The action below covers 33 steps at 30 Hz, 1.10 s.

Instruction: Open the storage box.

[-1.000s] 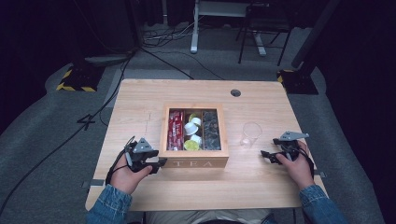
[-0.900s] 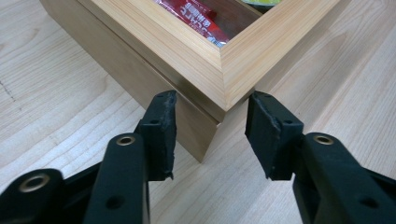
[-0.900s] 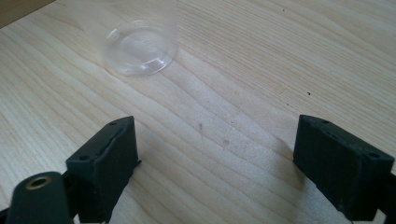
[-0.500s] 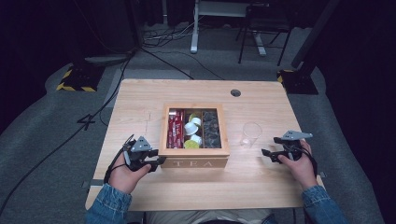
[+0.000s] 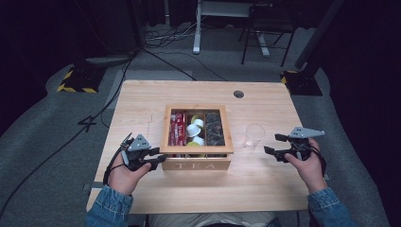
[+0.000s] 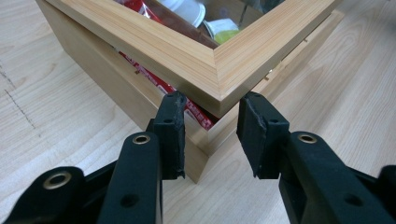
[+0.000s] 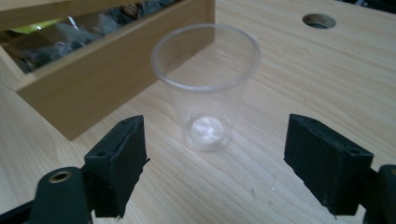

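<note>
- Left hand-held gripper [image 5: 150, 160]: jaws apart, set astride the near left corner of the tea box [image 5: 197, 163], with the lid [image 6: 219, 70] corner just above the gap between the black pads [image 6: 170, 135].
- Lid corner seemingly raised a little off the box body there (red packets [image 6: 194, 112] visible through the slit); touching the pads or just clear of them, cannot tell.
- Right hand-held gripper [image 5: 276, 150]: jaws wide apart, pointed left at the clear plastic cup [image 5: 254, 136], not touching it.
- Cup: upright and empty on the surface [image 5: 142, 101], just right of the box, between box and right hand-held gripper, and centred in the gap between the right pads [image 7: 116, 163].
- Deciding relation for the likely next move: cup straight ahead of the right jaws, to the left of that hand, long axis vertical, so a level forward push would bring both pads beside its wall; right hand much nearer the cup, left hand already at the box.
- Box: middle of the surface, "TEA" on its near face, three compartments under the framed pane.
- Hard to make out: dark contents of the right compartment; white pods [image 5: 194, 127] in the middle one, partly lost in glare.
- Cut off: both forearms at the near edge of the high view.
</note>
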Available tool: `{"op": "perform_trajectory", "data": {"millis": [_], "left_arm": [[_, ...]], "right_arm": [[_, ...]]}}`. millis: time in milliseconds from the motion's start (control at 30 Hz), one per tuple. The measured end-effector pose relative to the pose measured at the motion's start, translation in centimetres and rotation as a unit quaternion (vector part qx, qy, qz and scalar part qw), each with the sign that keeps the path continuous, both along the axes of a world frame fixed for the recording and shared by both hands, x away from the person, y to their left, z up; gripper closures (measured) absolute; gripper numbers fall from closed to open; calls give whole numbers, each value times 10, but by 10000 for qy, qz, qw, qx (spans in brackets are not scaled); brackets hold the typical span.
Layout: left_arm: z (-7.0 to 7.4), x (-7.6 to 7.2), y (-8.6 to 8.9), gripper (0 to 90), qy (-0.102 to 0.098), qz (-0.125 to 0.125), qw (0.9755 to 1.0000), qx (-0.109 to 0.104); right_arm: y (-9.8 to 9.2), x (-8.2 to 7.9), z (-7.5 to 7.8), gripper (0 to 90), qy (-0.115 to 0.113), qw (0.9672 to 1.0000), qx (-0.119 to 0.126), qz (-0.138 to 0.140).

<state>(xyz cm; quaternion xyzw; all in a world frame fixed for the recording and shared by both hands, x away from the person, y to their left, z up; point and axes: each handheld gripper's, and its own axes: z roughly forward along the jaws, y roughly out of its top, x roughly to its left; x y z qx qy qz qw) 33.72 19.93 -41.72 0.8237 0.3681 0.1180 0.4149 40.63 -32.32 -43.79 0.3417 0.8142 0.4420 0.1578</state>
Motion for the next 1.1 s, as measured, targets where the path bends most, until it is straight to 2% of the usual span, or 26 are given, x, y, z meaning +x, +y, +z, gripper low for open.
{"op": "perform_trajectory", "data": {"millis": [100, 133, 167, 200, 267, 333, 367, 400, 433, 500, 567, 600, 633, 667, 700, 733, 767, 800, 900, 933, 1100], "left_arm": [[1, 1, 0, 620, -10, 16, 10000, -51], [2, 1, 0, 620, -42, 59, 9999, -151], [2, 1, 0, 621, -42, 59, 9999, -151], [4, 1, 0, 622, -108, 111, 9996, -250], [5, 2, 0, 624, -169, 145, 9992, -324], [6, 2, 0, 640, -218, 183, 9988, -392], [8, 2, 1, 640, -243, 203, 9986, -421], [9, 3, 1, 643, -294, 220, 9983, -450], [9, 3, 1, 643, -294, 220, 9983, -450], [10, 3, 2, 643, -306, 249, 9980, -498], [11, 3, 2, 643, -324, 256, 9979, -505], [12, 4, 2, 643, -312, 273, 9976, -547], [12, 4, 2, 642, -312, 273, 9976, -547], [12, 5, 3, 641, -308, 236, 9977, -560], [12, 5, 3, 640, -308, 236, 9977, -560], [12, 5, 3, 640, -309, 251, 9974, -602], [12, 5, 3, 640, -309, 251, 9974, -602], [13, 6, 3, 639, -323, 245, 9974, -588], [13, 6, 3, 640, -311, 253, 9974, -601], [14, 6, 3, 639, -309, 253, 9974, -605], [14, 7, 3, 637, -308, 272, 9972, -630]], "right_arm": [[5, -1, 5, 214, 17, 10000, 54, 63], [10, -2, 10, 221, 174, 9991, 369, 83], [10, -2, 10, 221, 174, 9991, 369, 83], [16, -3, 16, 220, 154, 9982, 560, 132], [20, -4, 20, 219, 115, 9981, 586, 168], [33, -6, 31, 211, -20, 9979, 540, 348], [33, -6, 31, 211, -20, 9979, 540, 348], [42, -7, 38, 207, -115, 9976, 494, 472], [42, -7, 38, 207, -115, 9976, 494, 472], [59, -9, 47, 207, -243, 9964, 427, 686], [65, -10, 50, 201, -263, 9960, 377, 762], [78, -12, 53, 179, -232, 9941, 270, 1023], [78, -12, 53, 179, -232, 9941, 270, 1023], [90, -15, 55, 180, -221, 9911, 232, 1290], [90, -15, 55, 180, -221, 9911, 232, 1290], [100, -18, 57, 181, -259, 9893, 124, 1431], [100, -18, 57, 181, -259, 9893, 124, 1431], [108, -20, 57, 185, -324, 9883, -12, 1493], [115, -19, 55, 188, -367, 9873, -143, 1542], [120, -18, 53, 195, -413, 9869, -276, 1536], [129, -14, 50, 244, -467, 9868, -437, 1491]]}}
